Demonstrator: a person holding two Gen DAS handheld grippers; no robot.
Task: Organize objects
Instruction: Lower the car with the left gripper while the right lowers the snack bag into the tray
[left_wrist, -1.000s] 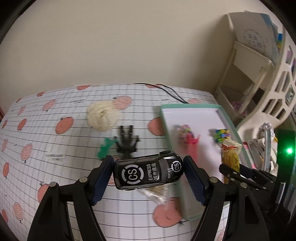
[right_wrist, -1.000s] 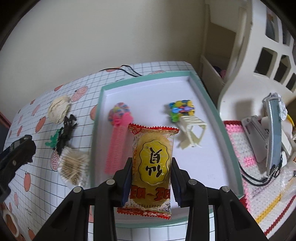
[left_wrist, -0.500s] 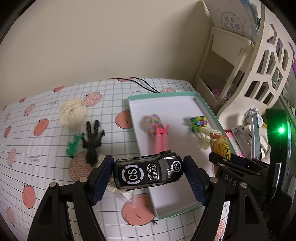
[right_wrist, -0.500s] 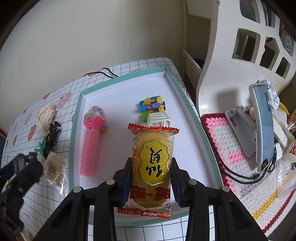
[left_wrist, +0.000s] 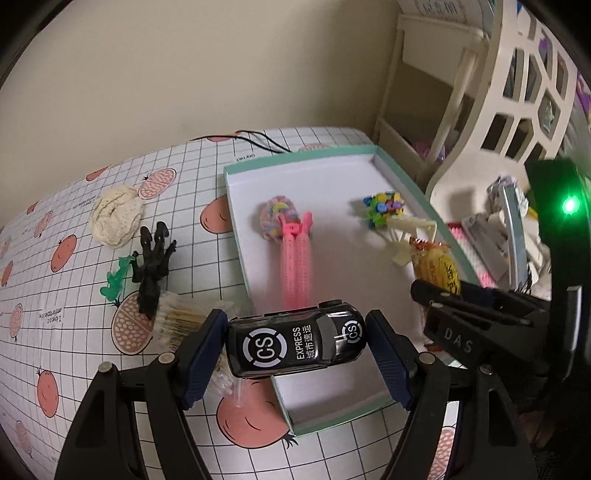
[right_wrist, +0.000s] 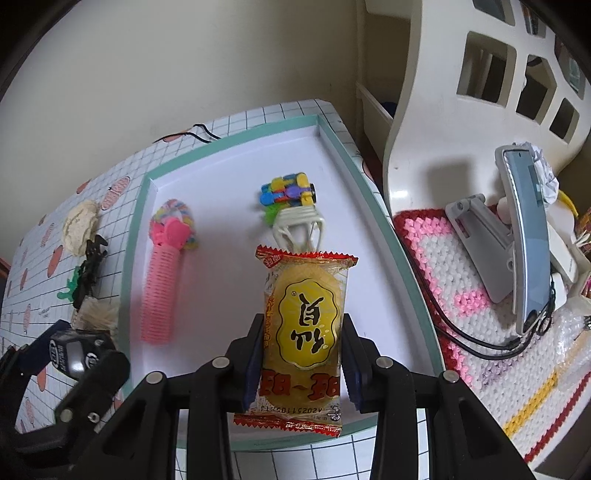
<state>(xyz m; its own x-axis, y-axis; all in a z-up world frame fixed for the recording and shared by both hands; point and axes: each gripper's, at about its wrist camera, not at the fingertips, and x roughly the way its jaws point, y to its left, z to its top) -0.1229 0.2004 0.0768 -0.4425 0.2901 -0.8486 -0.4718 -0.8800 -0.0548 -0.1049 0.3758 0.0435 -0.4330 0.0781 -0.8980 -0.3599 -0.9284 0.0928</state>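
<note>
Left gripper (left_wrist: 295, 345) pinches the toy car (left_wrist: 295, 345) above the near-left edge of the tray (left_wrist: 334, 415); right gripper (right_wrist: 302, 363) pinches a snack pack (right_wrist: 304, 321) over the tray's near side. Both grippers are close together, so they could collide on release.

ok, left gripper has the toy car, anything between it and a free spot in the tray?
Nothing visible blocks it. The toy car in the left gripper hangs over the tray's near-left rim. The near tray floor looks bare; the pink hair roller lies further in. The right gripper holds its snack packet at the tray's right side.
</note>
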